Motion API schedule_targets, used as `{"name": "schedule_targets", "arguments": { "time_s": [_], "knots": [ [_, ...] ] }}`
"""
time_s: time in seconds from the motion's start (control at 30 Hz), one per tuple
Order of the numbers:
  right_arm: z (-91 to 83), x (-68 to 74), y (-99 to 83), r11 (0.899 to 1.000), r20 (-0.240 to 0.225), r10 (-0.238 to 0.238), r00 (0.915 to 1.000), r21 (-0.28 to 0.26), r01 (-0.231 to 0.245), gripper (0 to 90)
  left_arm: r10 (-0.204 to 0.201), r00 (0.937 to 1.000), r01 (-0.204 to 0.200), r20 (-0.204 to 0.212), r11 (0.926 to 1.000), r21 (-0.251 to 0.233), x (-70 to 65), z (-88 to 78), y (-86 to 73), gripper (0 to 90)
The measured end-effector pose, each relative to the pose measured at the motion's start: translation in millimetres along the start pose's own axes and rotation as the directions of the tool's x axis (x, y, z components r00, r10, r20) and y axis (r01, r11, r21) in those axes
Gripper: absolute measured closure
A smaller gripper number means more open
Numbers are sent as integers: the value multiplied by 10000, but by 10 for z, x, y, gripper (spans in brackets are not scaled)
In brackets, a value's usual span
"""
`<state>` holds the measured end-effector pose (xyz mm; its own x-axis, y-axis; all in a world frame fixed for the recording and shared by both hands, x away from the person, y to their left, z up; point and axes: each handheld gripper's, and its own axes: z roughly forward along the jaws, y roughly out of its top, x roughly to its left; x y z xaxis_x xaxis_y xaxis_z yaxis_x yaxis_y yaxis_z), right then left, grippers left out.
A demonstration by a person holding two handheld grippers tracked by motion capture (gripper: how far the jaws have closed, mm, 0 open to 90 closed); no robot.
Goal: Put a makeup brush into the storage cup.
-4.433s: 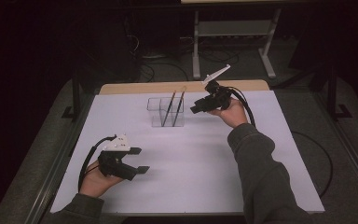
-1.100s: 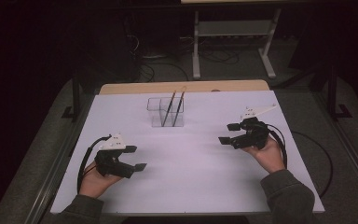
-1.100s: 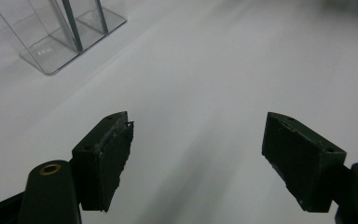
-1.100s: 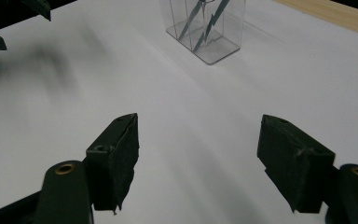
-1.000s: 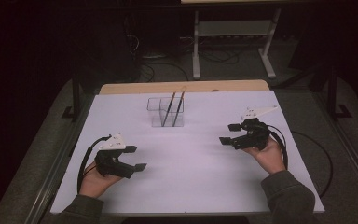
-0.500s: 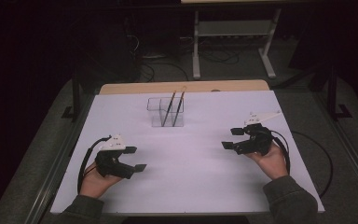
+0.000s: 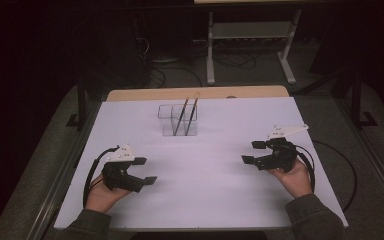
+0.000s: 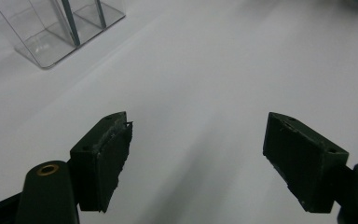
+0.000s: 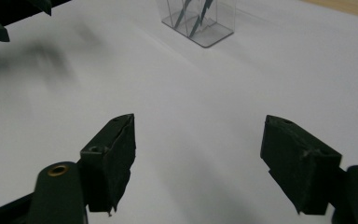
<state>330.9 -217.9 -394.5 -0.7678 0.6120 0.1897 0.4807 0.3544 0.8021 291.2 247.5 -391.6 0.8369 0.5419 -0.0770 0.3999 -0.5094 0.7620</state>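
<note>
This looks like a lab or recording room set up for handling trials, kept dark around one lit work surface. The table under both grippers is covered with a plain white sheet, its wooden edge showing at the far side. Beyond the grippers, past the table, a metal stand on grey legs rises from a dark carpeted floor, with loose cables lying near it. A black frame rail runs outside the left gripper.

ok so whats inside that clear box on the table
Two pencils stand leaning inside the clear box, their tops sticking out above its rim. Nothing else shows through its walls.
</note>
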Motion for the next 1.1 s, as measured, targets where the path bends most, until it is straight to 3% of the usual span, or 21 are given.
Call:
{"name": "schedule_targets", "arguments": {
  "time_s": [0.47,0.57,1.1],
  "knots": [
    [-92,67,-145,9996,149,70,9999,-281,-66,232,-76,9999,76,70,10000,31,-7,13,-26,209],
    [-107,94,-162,9994,103,142,9998,-318,-139,228,66,10000,-66,74,10000,44,-6,20,-26,208],
    [-154,159,-256,9992,245,71,9997,-407,-61,182,-143,9999,143,49,9999,78,-9,21,-73,176]
  ]
}}
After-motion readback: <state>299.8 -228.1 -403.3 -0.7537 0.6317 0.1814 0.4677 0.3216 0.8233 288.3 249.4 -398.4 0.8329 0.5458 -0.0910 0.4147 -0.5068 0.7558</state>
